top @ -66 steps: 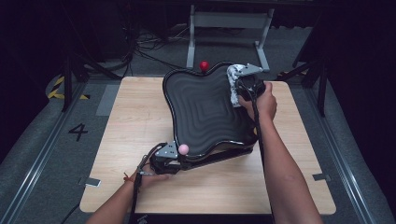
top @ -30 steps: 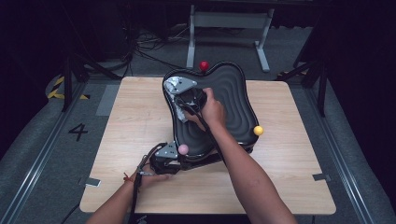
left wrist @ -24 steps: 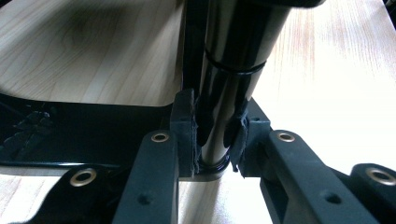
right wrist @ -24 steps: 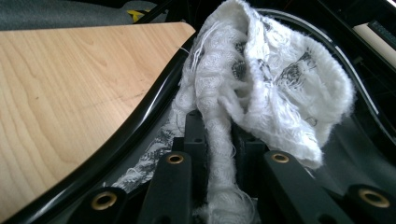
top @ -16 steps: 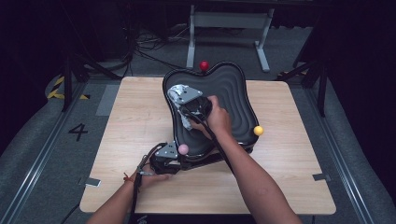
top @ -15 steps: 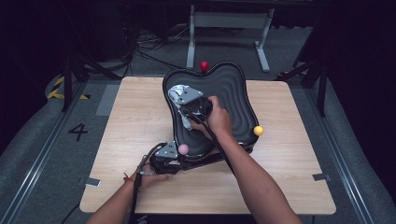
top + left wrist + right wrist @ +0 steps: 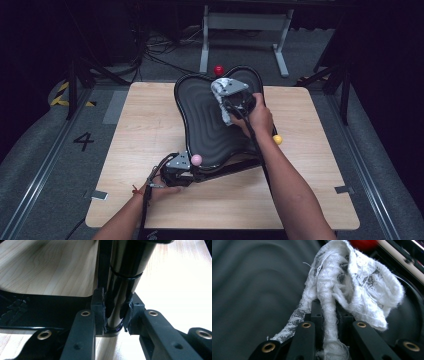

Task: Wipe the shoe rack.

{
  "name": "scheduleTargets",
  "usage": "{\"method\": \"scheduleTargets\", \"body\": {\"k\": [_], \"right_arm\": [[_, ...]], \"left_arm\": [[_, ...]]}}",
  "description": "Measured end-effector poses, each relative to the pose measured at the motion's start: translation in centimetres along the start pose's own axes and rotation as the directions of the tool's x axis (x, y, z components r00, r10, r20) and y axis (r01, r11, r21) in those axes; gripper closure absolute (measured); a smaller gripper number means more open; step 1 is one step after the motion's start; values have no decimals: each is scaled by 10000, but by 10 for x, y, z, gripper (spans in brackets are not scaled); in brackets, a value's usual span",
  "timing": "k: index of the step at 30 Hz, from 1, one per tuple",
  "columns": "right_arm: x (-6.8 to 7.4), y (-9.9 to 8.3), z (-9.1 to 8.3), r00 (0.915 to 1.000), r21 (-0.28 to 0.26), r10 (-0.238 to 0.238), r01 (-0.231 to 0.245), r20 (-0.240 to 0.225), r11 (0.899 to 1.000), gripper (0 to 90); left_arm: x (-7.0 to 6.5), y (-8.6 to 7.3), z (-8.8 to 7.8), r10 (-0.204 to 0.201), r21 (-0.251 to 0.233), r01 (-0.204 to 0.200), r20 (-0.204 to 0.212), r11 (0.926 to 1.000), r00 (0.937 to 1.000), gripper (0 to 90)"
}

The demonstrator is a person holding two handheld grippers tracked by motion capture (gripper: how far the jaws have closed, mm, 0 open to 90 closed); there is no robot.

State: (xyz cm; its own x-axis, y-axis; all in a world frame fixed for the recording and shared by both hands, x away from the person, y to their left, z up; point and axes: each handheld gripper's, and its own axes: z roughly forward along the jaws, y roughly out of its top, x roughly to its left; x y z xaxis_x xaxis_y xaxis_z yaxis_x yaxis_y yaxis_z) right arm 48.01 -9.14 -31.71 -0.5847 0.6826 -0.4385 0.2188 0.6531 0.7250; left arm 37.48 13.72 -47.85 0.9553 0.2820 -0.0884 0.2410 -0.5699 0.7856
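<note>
Between the jaws of the right gripper a white cloth is clenched, its twisted middle pinched tight while the frayed, loosely woven folds with small dark printed marks billow beyond the tips. From the high view that gripper rides on the upper right part of a black tray, the cloth pressed against its surface not far from the far rim. The tray is a glossy, lobed thing with a raised lip and concentric ridges moulded into its floor like contour lines; it stands tilted, its far edge higher, reaching over the far edge of the wooden table.

Near the front edge, left of centre, the left gripper is closed on a shiny black post under the tray's near end, pads squeezing the round tube on both sides, apparently steadying the piece. A pink ball sits just beside it, a yellow ball at the tray's right side, and a red ball at the far rim.

This looks like the wiping step, mid-way across the tray. The next stroke likely calls for dragging the cloth along the grooves with even pressure while the other hand keeps hold, since the slick tilted surface could shift.
</note>
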Motion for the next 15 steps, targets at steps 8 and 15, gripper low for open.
{"method": "scheduleTargets", "body": {"k": [8, 15], "right_arm": [[-45, -29, -4, 9928, 527, 1038, -1070, 594, 9929, 799], [-54, -54, -17, 9932, 957, 1020, -1070, 561, 9896, 800]], "left_arm": [[0, 0, 0, -4, -52, 4, -20, 10000, 10000, 737], [0, 0, 1, -12, -78, 12, -45, 10000, 10000, 737]]}}
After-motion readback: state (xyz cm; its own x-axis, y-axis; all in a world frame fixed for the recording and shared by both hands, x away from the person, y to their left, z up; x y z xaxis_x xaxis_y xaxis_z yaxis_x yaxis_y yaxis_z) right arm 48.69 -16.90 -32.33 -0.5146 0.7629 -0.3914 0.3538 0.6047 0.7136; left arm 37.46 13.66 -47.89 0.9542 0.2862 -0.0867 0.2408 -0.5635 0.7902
